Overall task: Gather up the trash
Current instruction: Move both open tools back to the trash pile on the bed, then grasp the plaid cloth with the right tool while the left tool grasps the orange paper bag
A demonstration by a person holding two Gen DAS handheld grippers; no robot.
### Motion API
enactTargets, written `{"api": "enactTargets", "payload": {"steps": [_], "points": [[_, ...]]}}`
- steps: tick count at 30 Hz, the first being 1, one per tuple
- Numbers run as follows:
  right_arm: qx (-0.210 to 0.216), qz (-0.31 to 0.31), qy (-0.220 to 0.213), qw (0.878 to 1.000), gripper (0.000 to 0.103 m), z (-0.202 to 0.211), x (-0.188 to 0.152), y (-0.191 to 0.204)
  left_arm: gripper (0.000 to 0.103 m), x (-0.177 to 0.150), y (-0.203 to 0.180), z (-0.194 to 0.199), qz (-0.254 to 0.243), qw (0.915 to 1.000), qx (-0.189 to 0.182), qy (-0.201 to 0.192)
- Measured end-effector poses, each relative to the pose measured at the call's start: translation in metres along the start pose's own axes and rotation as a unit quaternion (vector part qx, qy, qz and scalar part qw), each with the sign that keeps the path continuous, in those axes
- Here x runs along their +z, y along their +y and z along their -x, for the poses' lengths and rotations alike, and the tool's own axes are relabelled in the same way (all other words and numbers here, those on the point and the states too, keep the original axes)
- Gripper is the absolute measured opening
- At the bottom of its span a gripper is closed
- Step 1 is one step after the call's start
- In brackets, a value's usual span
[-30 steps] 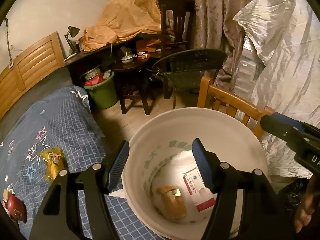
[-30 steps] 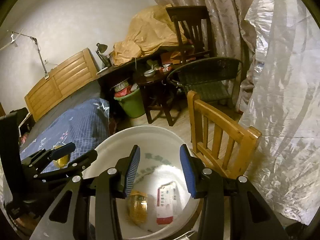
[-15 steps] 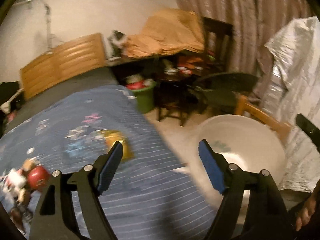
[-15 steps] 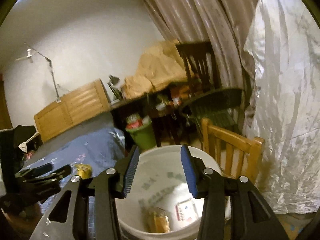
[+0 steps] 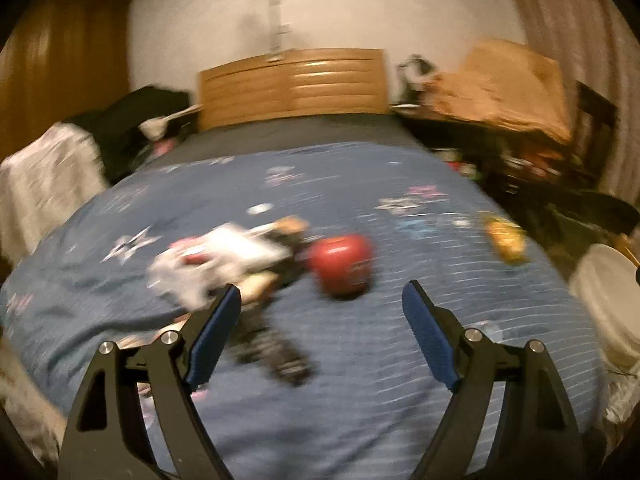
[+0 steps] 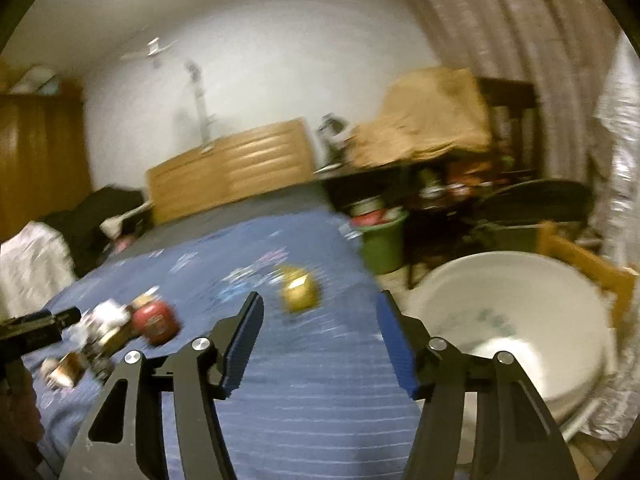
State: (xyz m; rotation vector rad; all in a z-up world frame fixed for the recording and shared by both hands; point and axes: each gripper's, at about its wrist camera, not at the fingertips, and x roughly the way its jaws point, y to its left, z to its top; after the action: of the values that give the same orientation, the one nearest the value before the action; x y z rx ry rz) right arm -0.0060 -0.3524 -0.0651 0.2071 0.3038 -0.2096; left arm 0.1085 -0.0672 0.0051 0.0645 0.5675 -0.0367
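bedroom | blue bedspread [image 5: 360, 380]: litter | white bucket [image 6: 520, 320] beside bed | left gripper [image 5: 322, 312], right gripper [image 6: 320, 320]: just widening, spread, empty

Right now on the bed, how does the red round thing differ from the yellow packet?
The red round object is bulging and dark red; the yellow packet is flatter, crumpled and golden. The red one lies against a heap of white and dark litter; the yellow one lies alone, nearer the white bucket. Both rest on the blue bedspread, ungripped, blurred.
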Motion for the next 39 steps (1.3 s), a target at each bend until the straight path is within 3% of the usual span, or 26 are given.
{"api": "enactTargets", "payload": {"steps": [6, 10, 13, 16, 18, 19, 22, 24, 25, 28, 30, 31, 32, 34, 37, 39], "points": [[0.08, 0.044, 0.061, 0.994, 0.061, -0.033, -0.018, 0.091, 0.079, -0.017, 0.097, 0.006, 0.089, 0.9942, 0.059, 0.016], [0.133, 0.075, 0.091, 0.984, 0.061, -0.048, -0.032, 0.149, 0.079, -0.032, 0.158, 0.013, 0.155, 0.9826, 0.1, 0.017], [0.187, 0.103, 0.117, 0.97, 0.061, -0.055, -0.045, 0.193, 0.079, -0.044, 0.194, 0.015, 0.193, 0.9738, 0.118, 0.021], [0.248, 0.139, 0.147, 0.947, 0.06, -0.063, -0.06, 0.247, 0.079, -0.058, 0.222, 0.016, 0.23, 0.9647, 0.126, 0.028], [0.291, 0.161, 0.171, 0.927, 0.053, -0.071, -0.068, 0.283, 0.079, -0.067, 0.238, 0.013, 0.251, 0.9593, 0.124, 0.033], [0.299, 0.173, 0.176, 0.922, 0.051, -0.074, -0.071, 0.297, 0.079, -0.071, 0.243, 0.013, 0.258, 0.9576, 0.123, 0.035], [0.262, 0.196, 0.171, 0.929, 0.051, -0.097, -0.075, 0.329, 0.079, -0.078, 0.256, 0.01, 0.271, 0.9549, 0.114, 0.039], [0.227, 0.179, 0.183, 0.94, 0.052, -0.124, -0.072, 0.333, 0.079, -0.079, 0.258, 0.007, 0.268, 0.9567, 0.108, 0.036], [0.217, 0.182, 0.197, 0.939, 0.054, -0.137, -0.073, 0.336, 0.079, -0.081, 0.26, 0.006, 0.265, 0.9576, 0.108, 0.034], [0.219, 0.188, 0.246, 0.925, 0.054, -0.17, -0.08, 0.346, 0.08, -0.088, 0.271, 0.0, 0.272, 0.9564, 0.097, 0.044], [0.229, 0.193, 0.287, 0.91, 0.054, -0.188, -0.09, 0.356, 0.08, -0.09, 0.272, -0.003, 0.274, 0.9565, 0.087, 0.048], [0.225, 0.195, 0.301, 0.906, 0.05, -0.194, -0.095, 0.359, 0.08, -0.089, 0.269, -0.003, 0.271, 0.9582, 0.077, 0.049], [0.218, 0.194, 0.314, 0.903, 0.033, -0.199, -0.101, 0.359, 0.08, -0.086, 0.265, -0.002, 0.265, 0.9607, 0.067, 0.047], [0.225, 0.184, 0.319, 0.902, 0.022, -0.2, -0.103, 0.355, 0.079, -0.079, 0.252, 0.002, 0.245, 0.9679, 0.044, 0.036], [0.231, 0.158, 0.301, 0.912, 0.017, -0.187, -0.093, 0.338, 0.079, -0.066, 0.218, 0.006, 0.191, 0.9815, 0.003, 0.019], [0.228, 0.128, 0.292, 0.92, 0.016, -0.174, -0.084, 0.315, 0.073, -0.057, 0.184, 0.008, 0.136, 0.9903, -0.029, 0.008]]}}
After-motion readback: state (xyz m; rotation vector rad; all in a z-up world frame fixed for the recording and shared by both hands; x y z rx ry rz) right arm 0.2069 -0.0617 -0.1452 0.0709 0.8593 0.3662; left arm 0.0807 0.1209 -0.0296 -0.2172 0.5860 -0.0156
